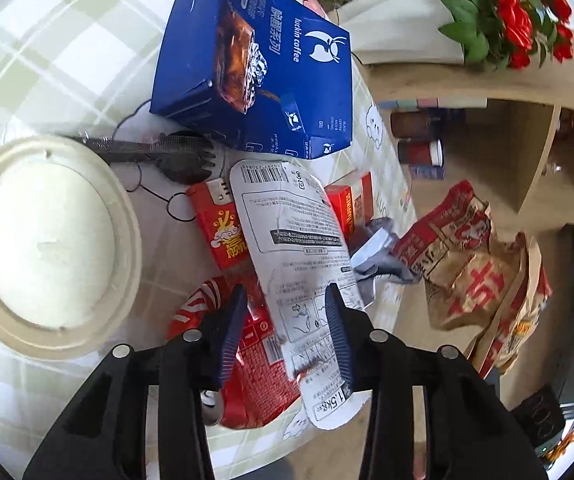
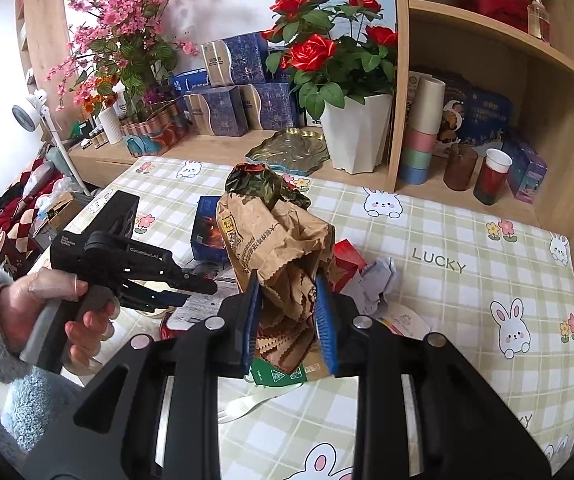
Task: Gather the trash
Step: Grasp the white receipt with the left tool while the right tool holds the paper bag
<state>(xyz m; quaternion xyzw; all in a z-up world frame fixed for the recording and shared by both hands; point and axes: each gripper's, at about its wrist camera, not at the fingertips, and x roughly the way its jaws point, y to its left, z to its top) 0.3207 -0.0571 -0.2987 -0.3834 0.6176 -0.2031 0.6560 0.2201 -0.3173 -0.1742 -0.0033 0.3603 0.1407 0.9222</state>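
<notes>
My left gripper hangs open over a trash pile on the checked tablecloth. A white printed pouch lies between its fingers, touching the right pad, with a crumpled red wrapper beneath. Around them are a red carton, a black spork, a white bowl lid and a blue coffee box. My right gripper is shut on a crumpled brown paper bag, held upright with its mouth open. A hand holds the left gripper just left of the bag.
A white pot of red roses, a green leaf-shaped tray and blue boxes stand on the wooden shelf behind the table. Stacked cups fill the shelf's right bay. Crumpled white paper and a small red box lie beside the bag.
</notes>
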